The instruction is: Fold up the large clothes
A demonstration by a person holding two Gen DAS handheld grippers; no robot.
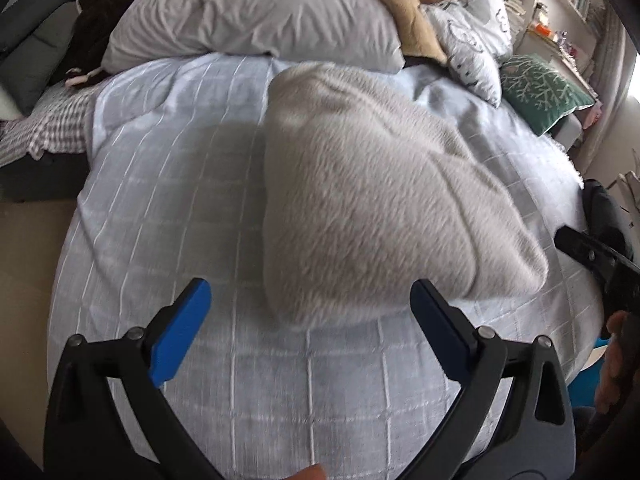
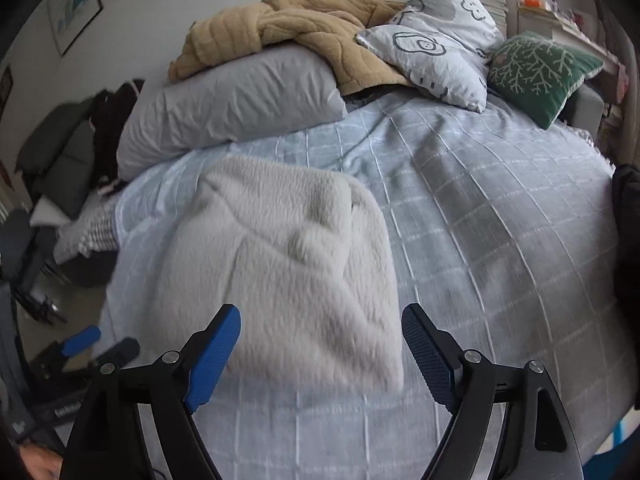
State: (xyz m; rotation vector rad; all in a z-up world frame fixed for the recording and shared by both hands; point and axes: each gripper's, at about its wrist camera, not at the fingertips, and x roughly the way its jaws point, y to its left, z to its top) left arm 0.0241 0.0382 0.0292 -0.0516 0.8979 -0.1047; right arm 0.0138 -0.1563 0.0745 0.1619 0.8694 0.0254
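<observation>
**Folded fleece left on the bed, both grippers released**

Pale blue bedding with a white grid pattern (image 1: 200, 200) covers the bed that fills both views. On it, toward the near edge, a folded grey fleece garment (image 1: 380, 200) is laid as a thick, roughly rectangular bundle, its pile blurred in both pictures.

The left gripper (image 1: 310, 320) is seen with its blue-padded jaws spread wide; nothing is gripped, and the garment's near corner lies beyond and between the fingertips without being touched. The right gripper (image 2: 320, 344) is likewise held open above the near edge of the bundle, with no cloth pinched between its pads. In the left wrist view the right gripper appears at the right edge, just beside the garment.

At the head of the bed a long grey pillow (image 2: 232, 104) is placed, with a tan blanket (image 2: 288, 28) heaped over it. A white patterned cushion (image 2: 436, 44) and a green cushion with a branch motif (image 2: 540, 72) are propped to its right. Framed pictures (image 2: 76, 8) are hung on the wall at the left.
</observation>
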